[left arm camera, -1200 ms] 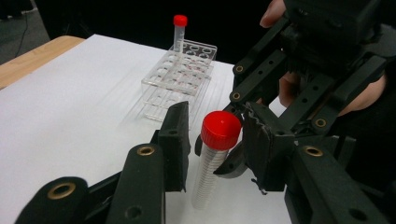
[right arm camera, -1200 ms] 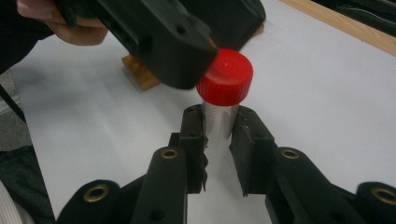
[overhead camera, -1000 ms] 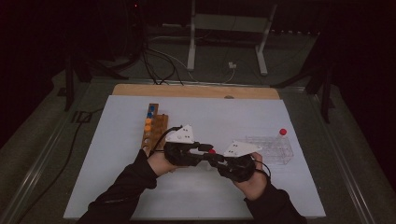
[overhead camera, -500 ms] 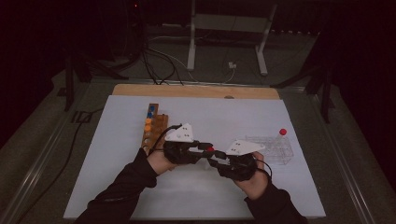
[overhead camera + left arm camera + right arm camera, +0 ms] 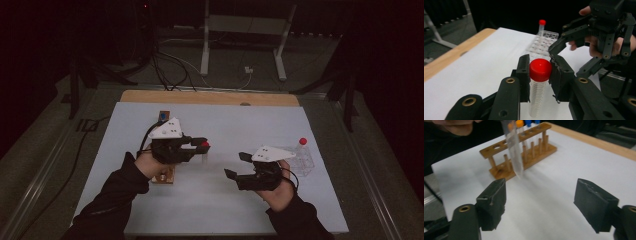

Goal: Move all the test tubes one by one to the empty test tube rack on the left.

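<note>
Two hand-held grippers sit over the white worktop [image 5: 225, 200] in the high view. Left hand-held gripper [image 5: 539, 75] view: it squeezes a red-capped tube [image 5: 539, 85], held up off the worktop. Right hand-held gripper [image 5: 540, 202] view: its jaws have just been opening, nothing between them, near the wooden rack [image 5: 524, 147].

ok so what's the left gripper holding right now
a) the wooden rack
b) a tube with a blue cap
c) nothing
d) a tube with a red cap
d: in the left gripper view the left gripper has its pads pressed just under the cap of the red-capped tube, which hangs clear above the table.
</note>
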